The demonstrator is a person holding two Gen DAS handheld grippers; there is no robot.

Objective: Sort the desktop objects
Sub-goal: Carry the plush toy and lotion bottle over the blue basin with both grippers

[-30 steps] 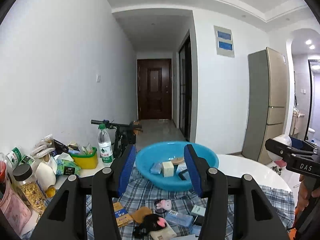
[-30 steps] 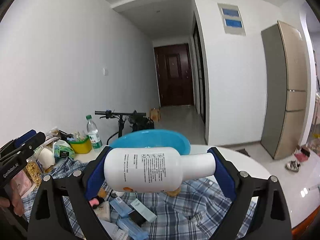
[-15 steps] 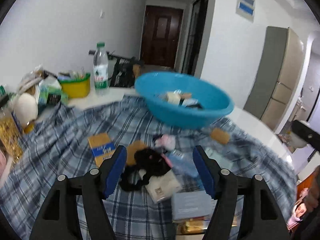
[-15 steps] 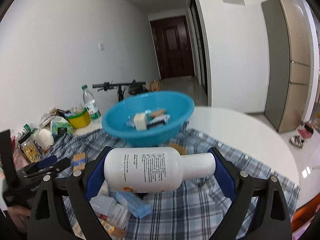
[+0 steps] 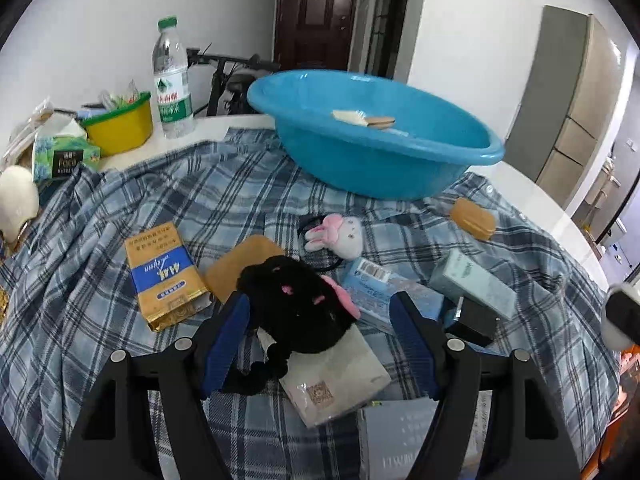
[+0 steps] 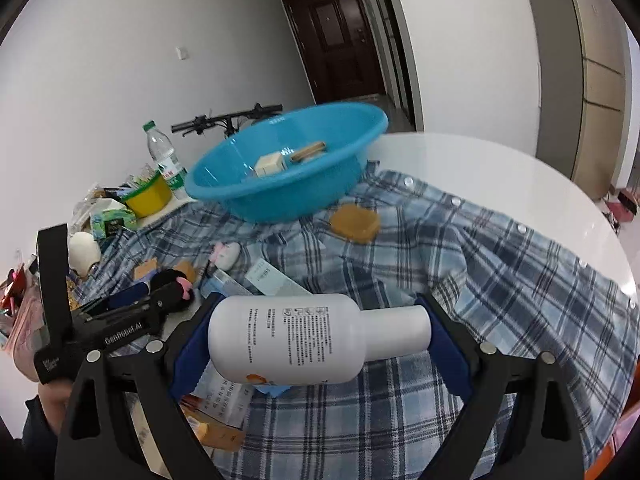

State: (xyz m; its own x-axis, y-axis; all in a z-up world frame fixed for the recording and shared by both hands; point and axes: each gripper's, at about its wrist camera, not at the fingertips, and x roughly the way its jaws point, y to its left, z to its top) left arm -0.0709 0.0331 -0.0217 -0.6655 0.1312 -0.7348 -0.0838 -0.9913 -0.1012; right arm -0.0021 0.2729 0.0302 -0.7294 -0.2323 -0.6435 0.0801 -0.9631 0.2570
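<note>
Surface: a round white table (image 6: 500, 168) lay under a rumpled blue plaid cloth (image 5: 224, 184).
Room: white walls stood around it, with a dark brown door (image 5: 316, 12) at the far end of a hallway.
Basin: a smooth, round blue plastic basin (image 5: 372, 152) sat on the far part of the cloth with small boxes inside.
Far left: a clear water bottle (image 5: 171, 80) stood upright beside a yellow tub (image 5: 120, 128).
Clutter: a flat gold and blue packet (image 5: 164, 274), a pink-eared bunny toy (image 5: 340, 232) and pale blue cartons (image 5: 472, 284) lay near the middle.
Left gripper (image 5: 320, 336): its blue-padded fingers stood apart, astride a fuzzy black plush toy (image 5: 300, 304) that lay on a grey pouch (image 5: 340, 376); whether the left pad brushed the fur, I could not tell.
Right gripper (image 6: 320, 340): it was clamped end to end on a smooth white plastic bottle (image 6: 296, 338), held sideways above the near cloth, cap to the right.
</note>
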